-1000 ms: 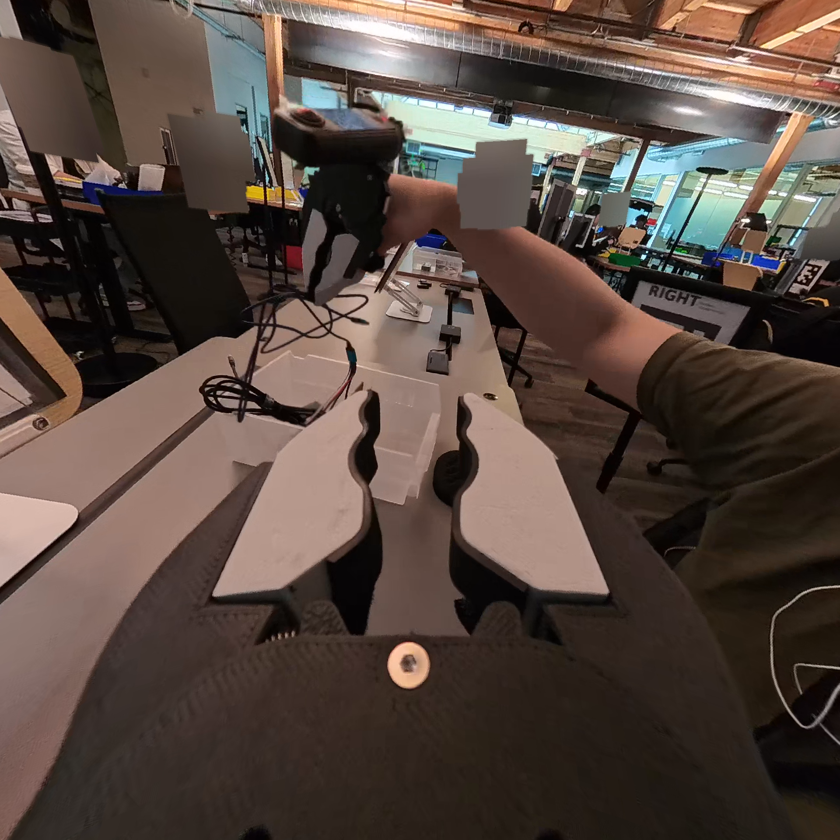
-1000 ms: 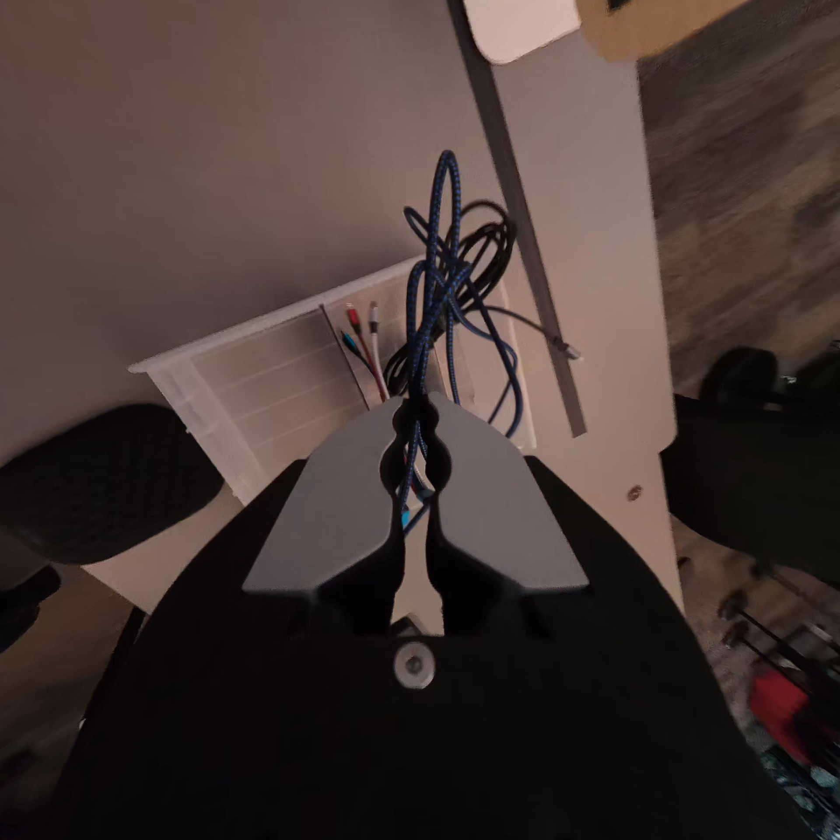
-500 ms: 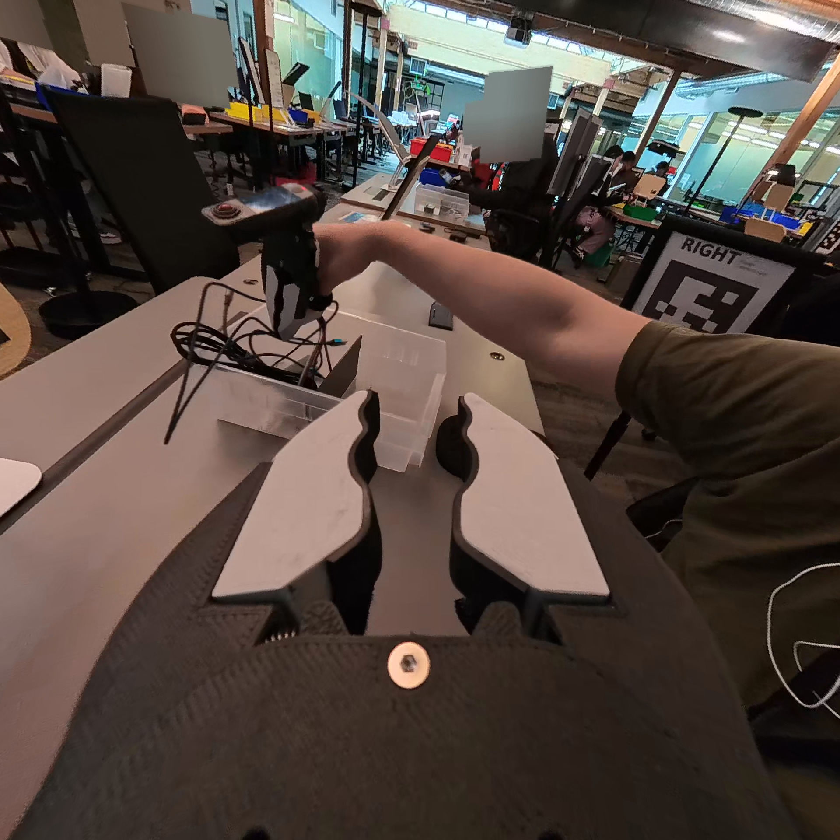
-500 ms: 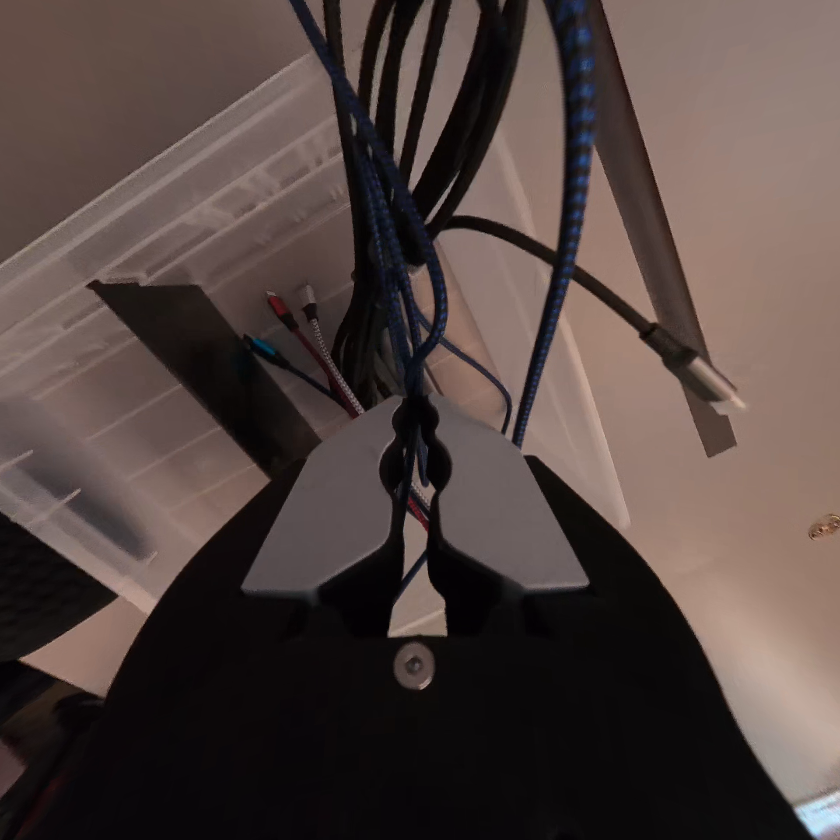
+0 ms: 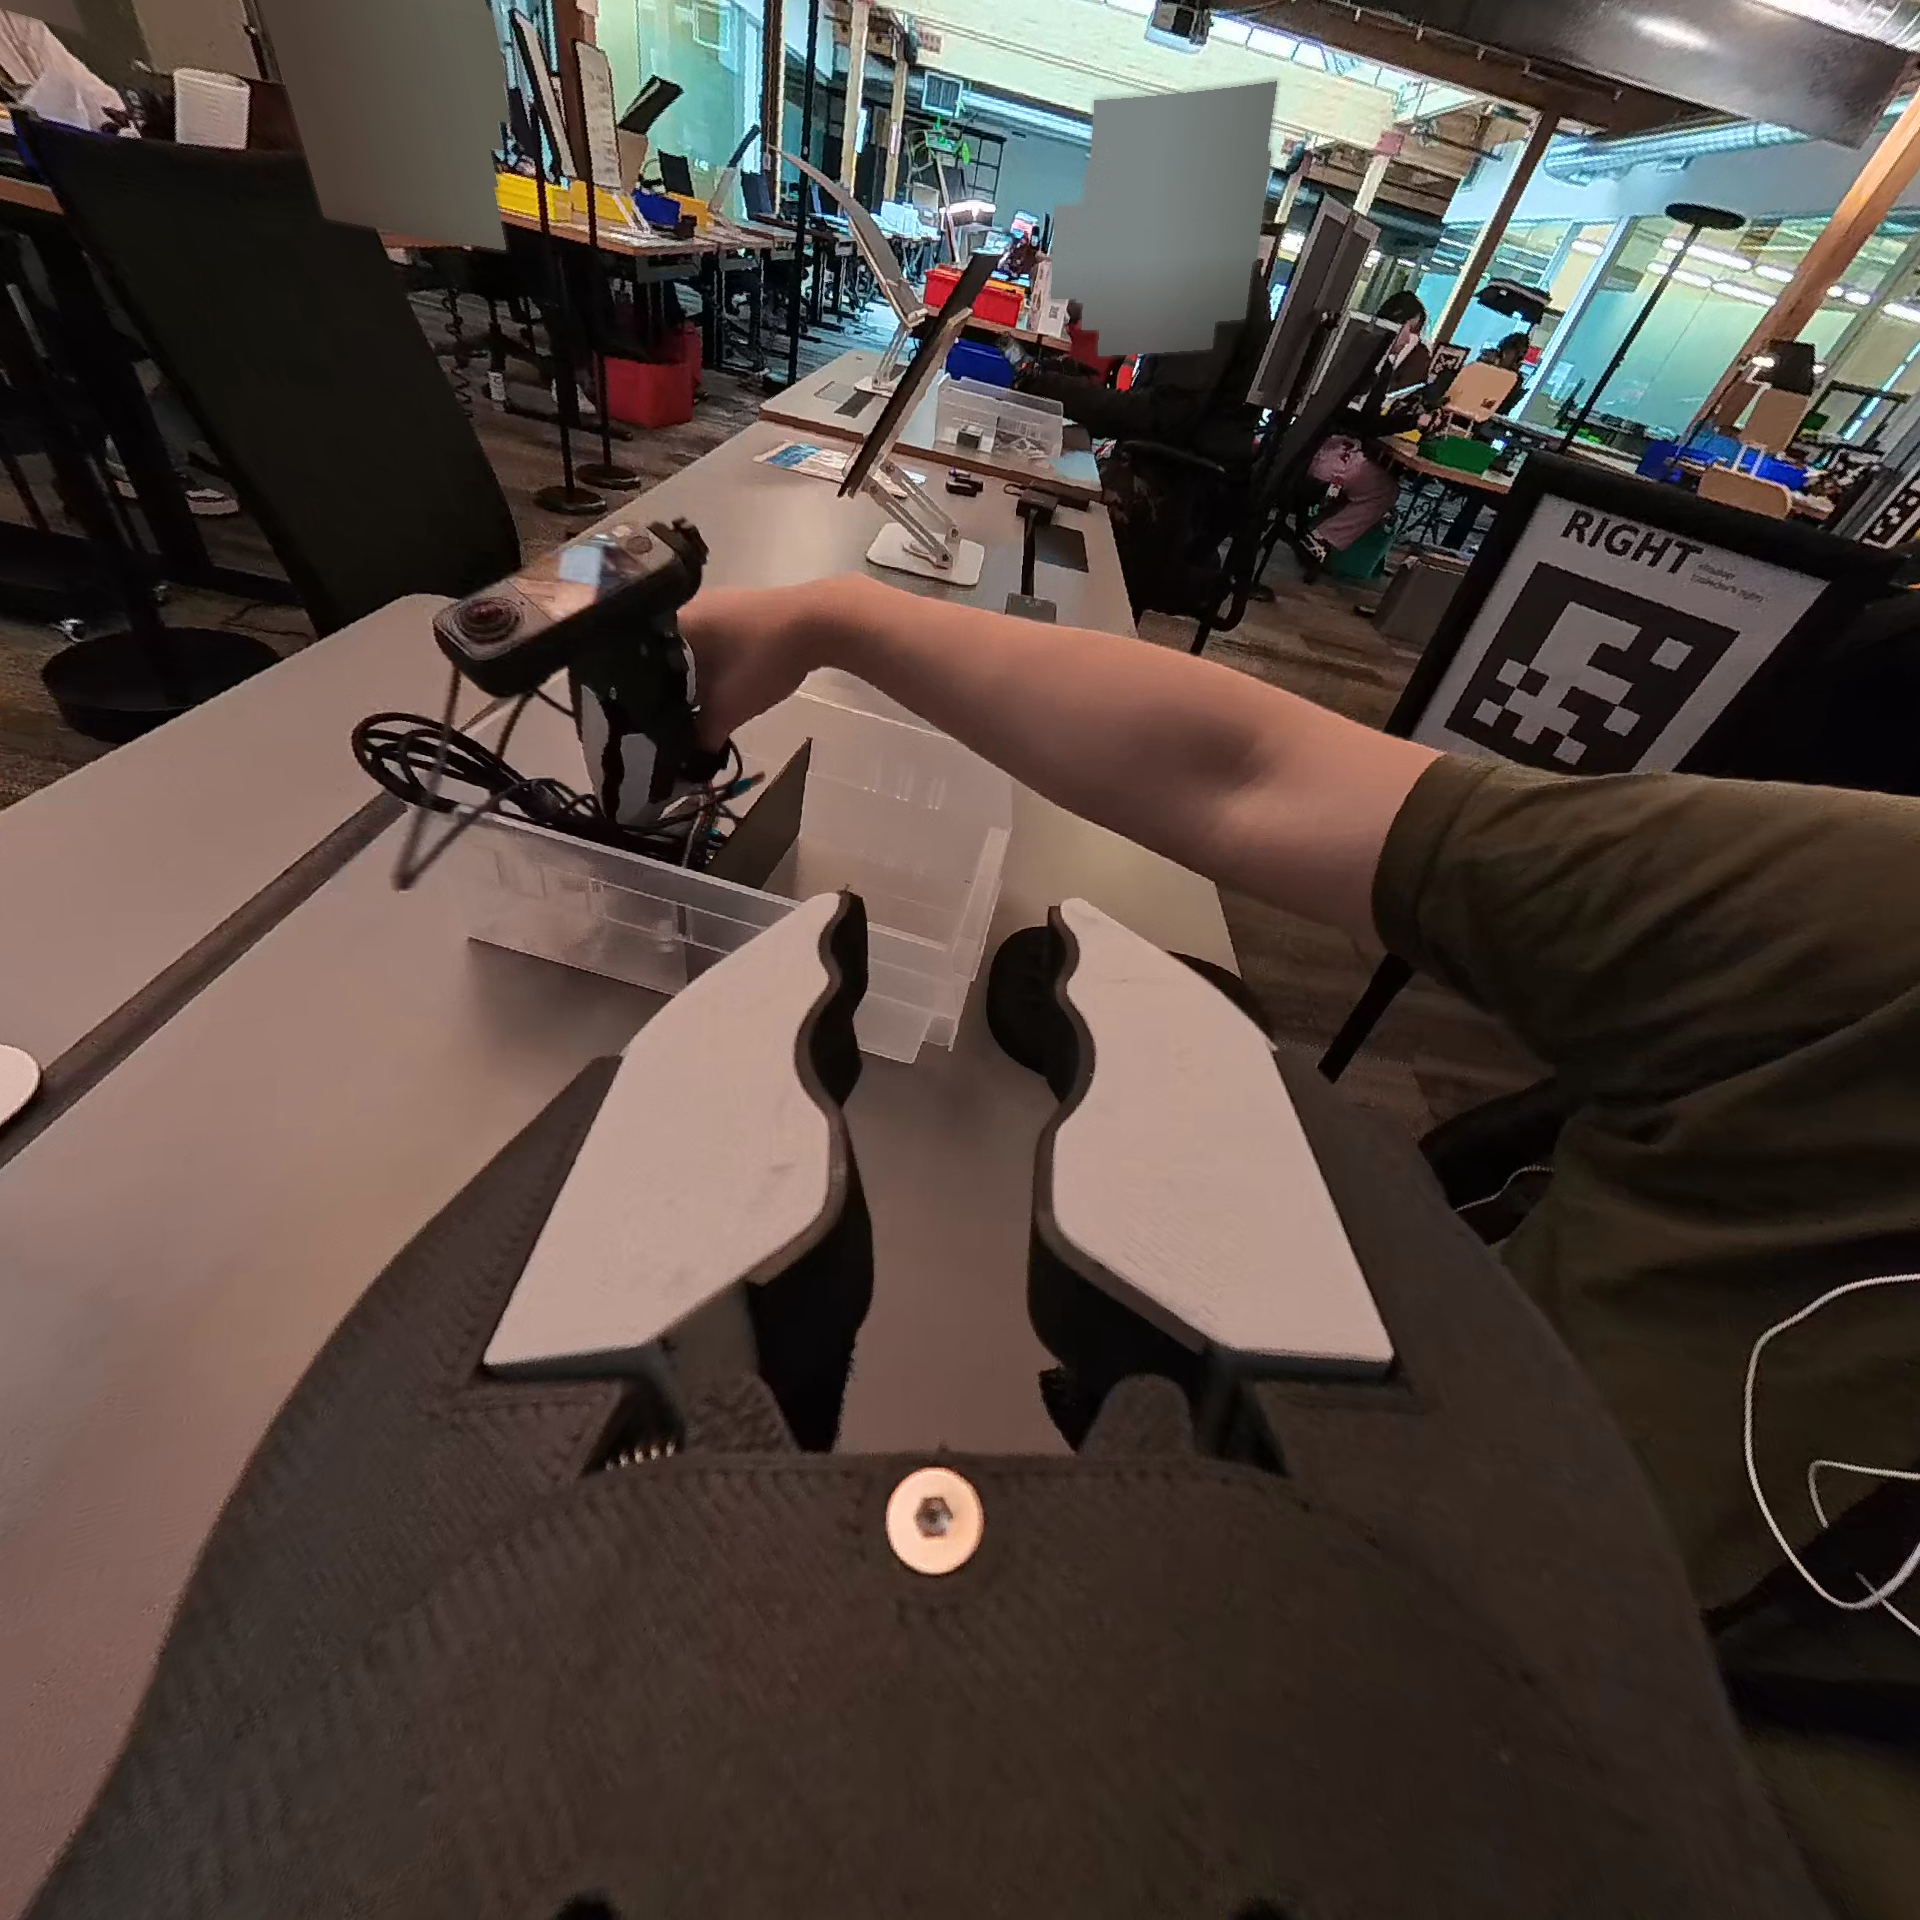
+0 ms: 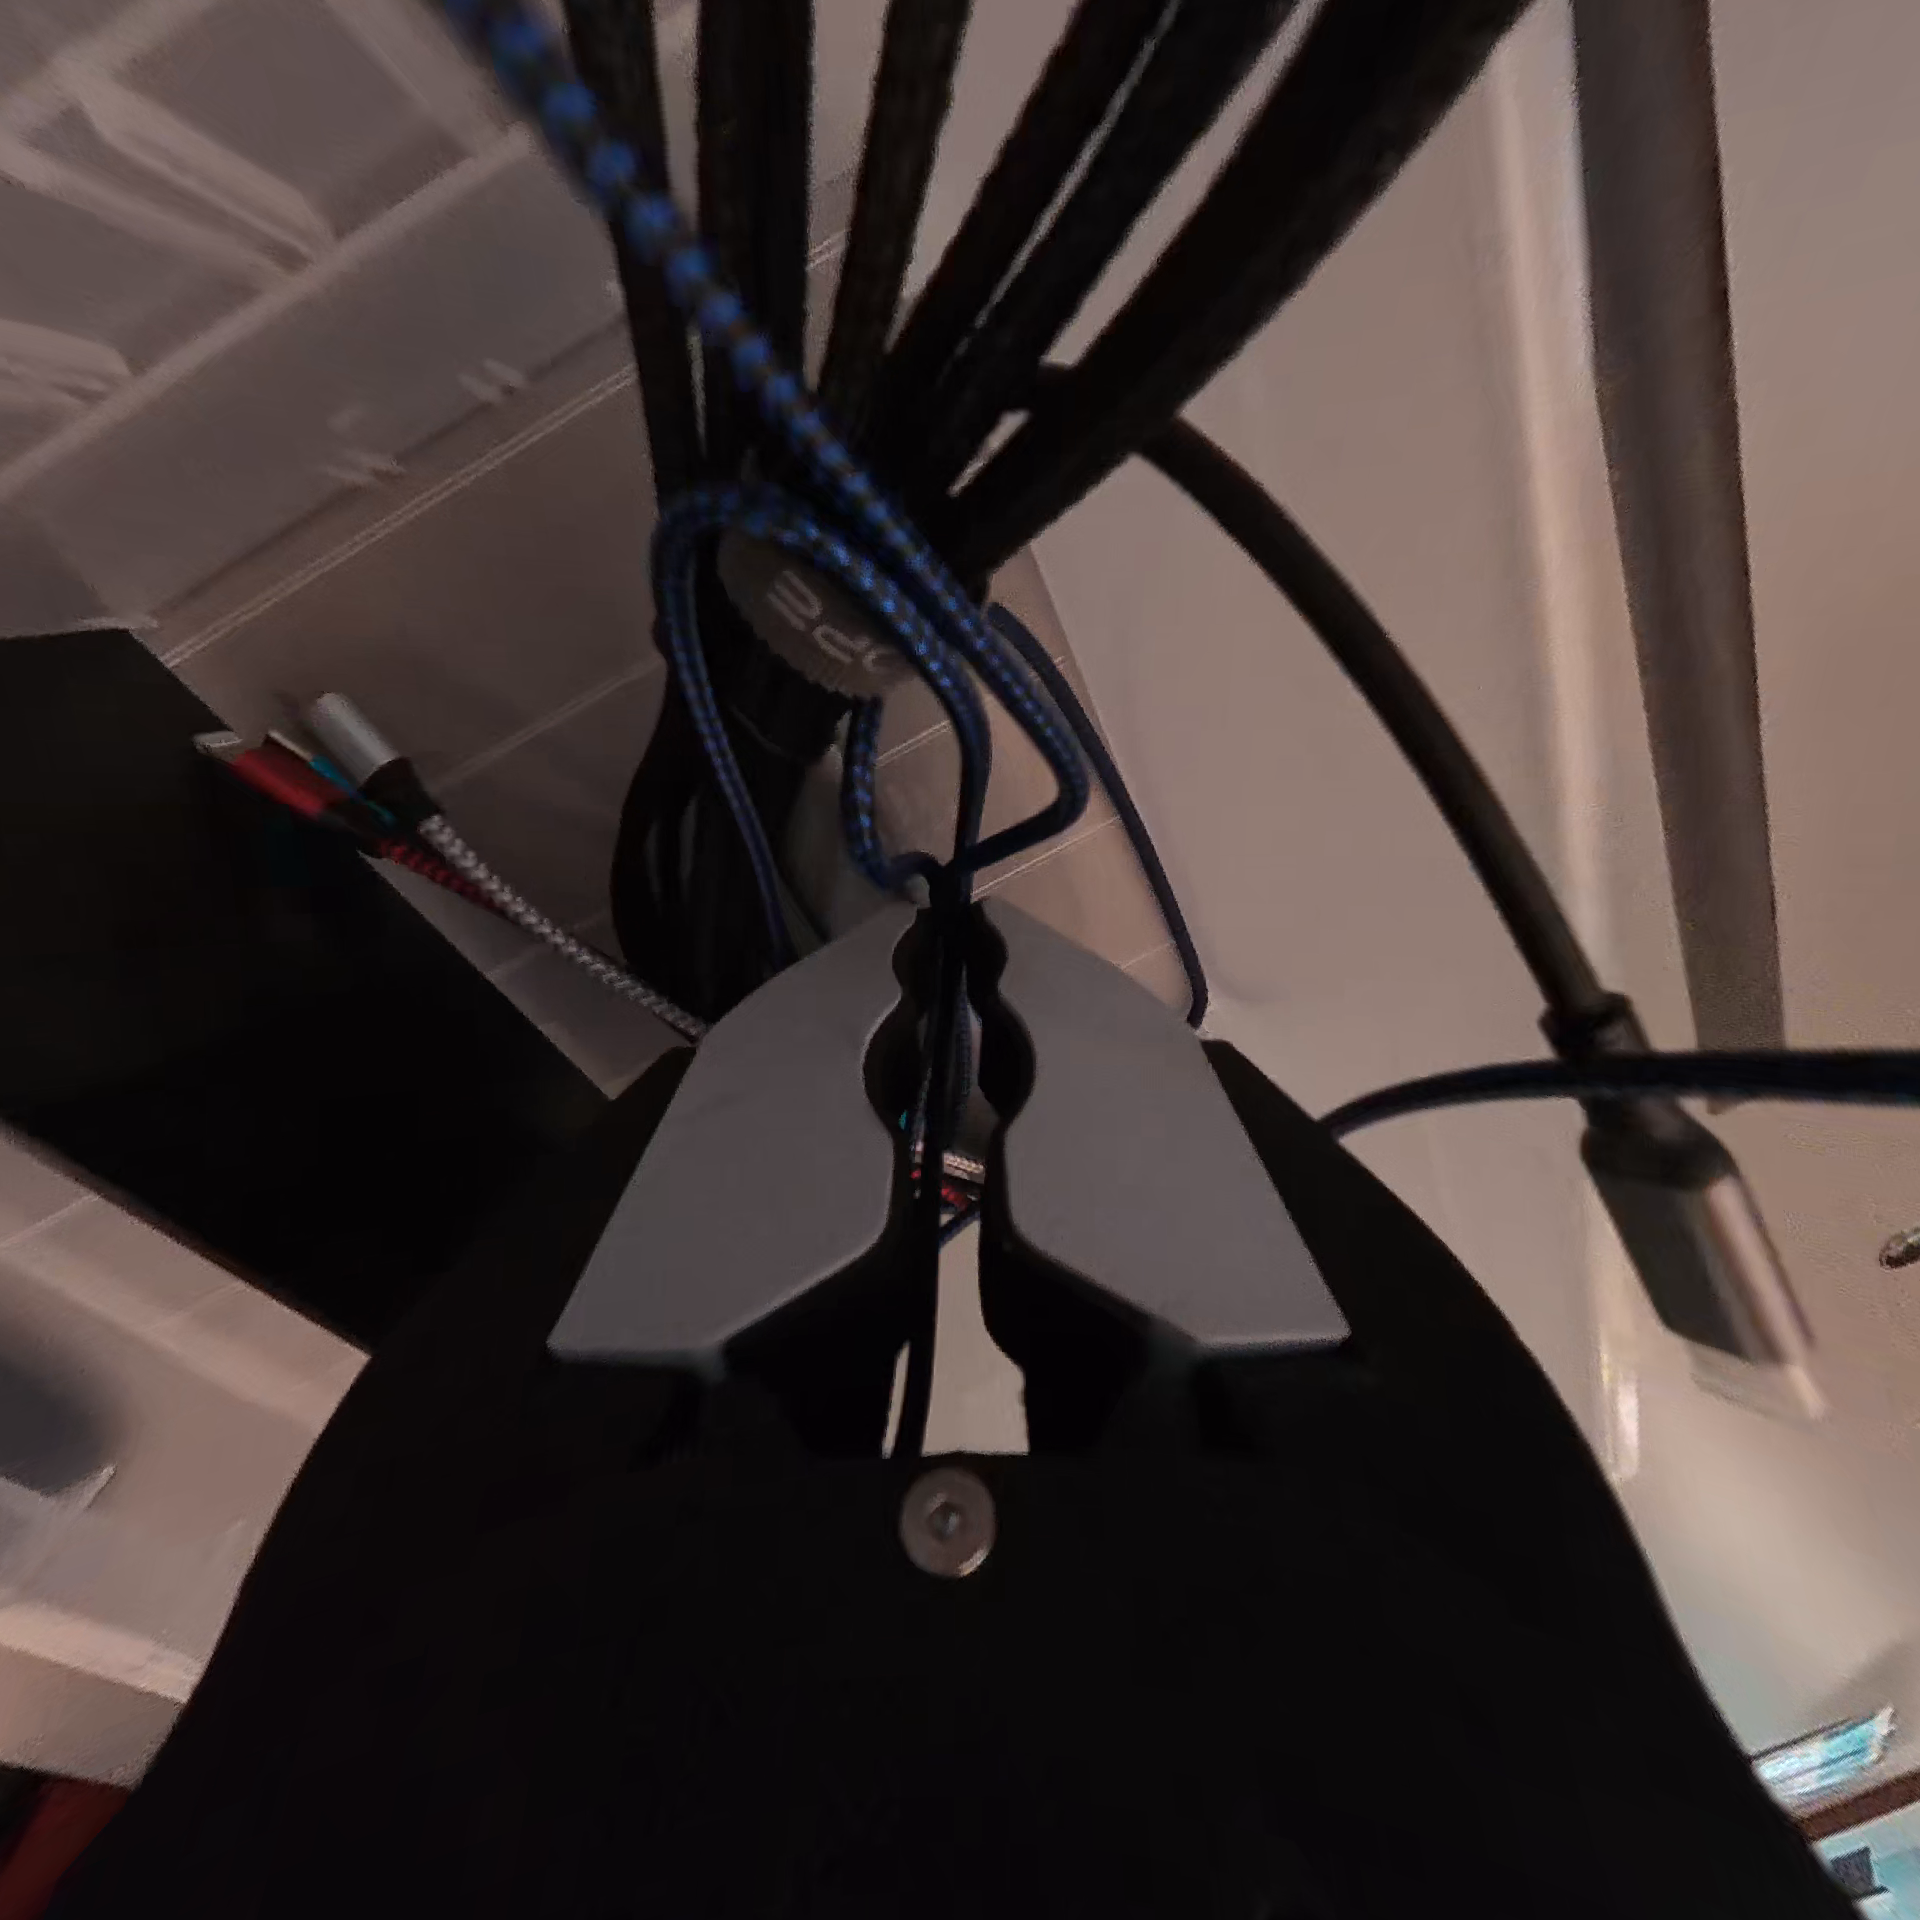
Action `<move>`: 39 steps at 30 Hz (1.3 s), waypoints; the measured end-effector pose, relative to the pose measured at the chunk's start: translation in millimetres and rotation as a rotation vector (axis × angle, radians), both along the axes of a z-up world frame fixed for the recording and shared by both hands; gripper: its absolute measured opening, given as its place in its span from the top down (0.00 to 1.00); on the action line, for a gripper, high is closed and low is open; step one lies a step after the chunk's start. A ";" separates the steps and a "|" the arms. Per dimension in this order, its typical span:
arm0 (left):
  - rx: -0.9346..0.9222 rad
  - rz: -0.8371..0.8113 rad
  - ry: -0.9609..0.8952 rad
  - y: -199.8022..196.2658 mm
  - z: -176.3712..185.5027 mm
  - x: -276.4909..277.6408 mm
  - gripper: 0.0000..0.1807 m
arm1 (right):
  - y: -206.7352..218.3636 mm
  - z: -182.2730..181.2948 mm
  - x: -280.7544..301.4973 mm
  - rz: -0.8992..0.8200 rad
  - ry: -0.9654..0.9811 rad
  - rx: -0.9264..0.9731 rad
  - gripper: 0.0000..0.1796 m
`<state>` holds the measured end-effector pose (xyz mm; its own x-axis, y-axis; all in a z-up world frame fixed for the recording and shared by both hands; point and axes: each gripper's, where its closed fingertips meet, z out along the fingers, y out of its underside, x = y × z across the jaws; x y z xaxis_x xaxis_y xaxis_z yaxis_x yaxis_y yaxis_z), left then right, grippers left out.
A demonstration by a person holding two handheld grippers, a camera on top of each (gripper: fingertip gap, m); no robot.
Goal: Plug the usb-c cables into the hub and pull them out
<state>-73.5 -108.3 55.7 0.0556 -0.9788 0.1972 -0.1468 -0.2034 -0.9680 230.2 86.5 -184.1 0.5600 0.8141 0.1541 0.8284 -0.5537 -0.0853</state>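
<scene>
Holding a bunch of cables, the right gripper (image 6: 940, 920) has its two fingers squeezed almost together, with thin blue and black cords pinched in the little gap. In the left wrist view the right gripper (image 5: 636, 774) points down into the left end of a clear plastic bin (image 5: 904, 831) on the gray table (image 5: 187, 1091). A dark divider (image 5: 764, 826) stands tilted in the bin, just beside the gripper. The right half of the bin looks bare, with open room there.

The cable bundle (image 5: 447, 764) hangs over the bin's left wall and spills toward the table's left side. One black cord slants down outside the bin to the table. In the right wrist view the thick black cords (image 6: 935, 260) run long and straight, away from the fingers toward the top of the picture. A blue braided cable (image 6: 748, 364) loops around them. A black cable with a silver plug (image 6: 1704, 1236) hangs free at the right, its plug pointing down and to the right. Red, teal and silver plugs (image 6: 312, 764) lie in the bin at the left, pointing up and left, next to the divider.

The left gripper (image 5: 951, 930) sits low near the table's close edge. Its fingers are spread apart and grip nothing. Bare table lies between it and the bin. A groove (image 5: 197, 956) runs along the table on the left.
</scene>
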 end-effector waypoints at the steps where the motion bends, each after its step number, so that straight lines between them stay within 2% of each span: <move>1: -0.001 0.001 -0.003 0.2 0.7 -0.6 0.82 | 0.0 0.8 -0.3 -0.009 0.004 0.005 0.96; 6: -0.002 0.008 -0.021 2.3 5.2 -6.4 0.82 | -13.6 8.8 13.7 -0.081 -0.015 -0.039 0.89; 8: 0.002 0.014 -0.029 2.8 8.2 -9.7 0.82 | -15.9 19.7 15.7 -0.096 0.018 -0.023 0.81; 15: 0.046 0.085 -0.069 9.1 27.5 -39.0 0.82 | -24.4 100.7 11.8 -0.100 0.248 0.143 0.77; 17: 0.074 0.162 -0.079 17.8 35.8 -58.7 0.81 | -22.0 137.9 4.5 -0.087 0.345 0.268 0.77; 20: 0.139 0.373 -0.027 41.0 39.8 -101.9 0.81 | -18.8 201.5 -17.1 -0.043 0.498 0.535 0.74; 22: 0.159 0.544 0.063 57.8 33.5 -140.2 0.79 | -22.7 235.9 -30.6 -0.054 0.548 0.714 0.71; 24: 0.143 0.689 0.188 68.0 18.3 -181.1 0.79 | -34.3 252.7 -48.4 -0.051 0.559 0.832 0.67; 29: 0.136 0.825 0.551 65.1 -34.3 -248.5 0.80 | -65.6 243.7 -118.6 0.064 0.554 0.876 0.64; 32: 0.048 0.686 0.705 49.8 -69.9 -243.7 0.78 | -69.6 242.1 -156.2 0.136 0.582 0.869 0.63; 35: 0.053 0.577 0.874 47.1 -104.1 -239.7 0.78 | -77.3 236.0 -186.0 0.230 0.676 0.842 0.63; 39: -0.212 0.552 1.019 50.2 -147.7 -247.3 0.74 | -67.8 215.5 -187.3 0.234 0.638 0.777 0.62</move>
